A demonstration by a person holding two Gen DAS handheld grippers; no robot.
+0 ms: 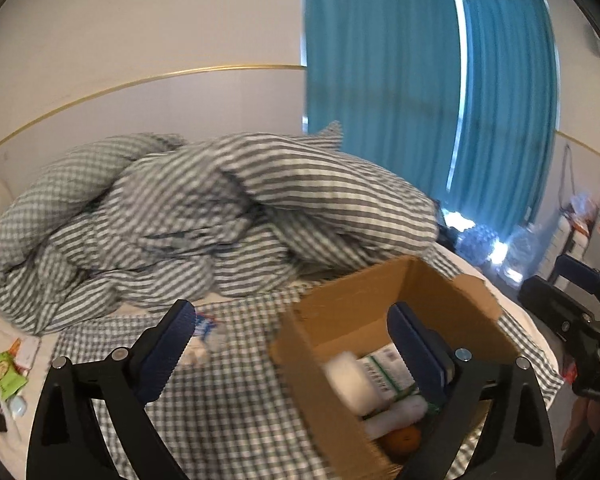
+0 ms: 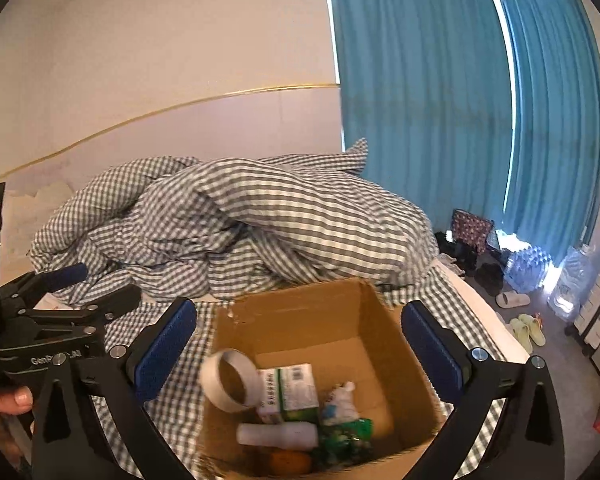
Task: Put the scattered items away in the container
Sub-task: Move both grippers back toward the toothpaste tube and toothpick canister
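Left gripper (image 1: 292,344): jaws spread wide, nothing between the blue pads. Its right finger hangs over the open cardboard box (image 1: 340,300); its left finger is over the checked sheet (image 1: 236,400). No earlier view to compare.

Right gripper (image 2: 300,344): jaws also wide apart, holding nothing, both fingers straddling the box mouth from above. In the left wrist view this gripper shows at 3 o'clock, off the box's right side. In the right wrist view the left gripper sits at 9 o'clock, with a hand (image 2: 4,404) gripping its handle.

Box contents, seen from the right wrist: a roll of white tape (image 2: 230,380) tilted on its side at the box's 9 o'clock, a green-and-white carton (image 2: 290,390) just beside it, a white bottle (image 2: 278,435) lying flat at 6 o'clock, an orange (image 2: 290,462) below it against the near wall, and green wrappers (image 2: 346,436) at 5 o'clock. Items touch one another; exact stacking is blurred.

Outside the box: at 8 o'clock in the left wrist view, a green packet (image 1: 4,376) and other small scattered bits lie on the bed, well apart from the box.

Beyond: a heaped checked duvet (image 1: 204,216) at 12 o'clock, blue curtains (image 1: 380,60) at 1 o'clock, slippers (image 2: 530,330) on the floor at 3 o'clock.
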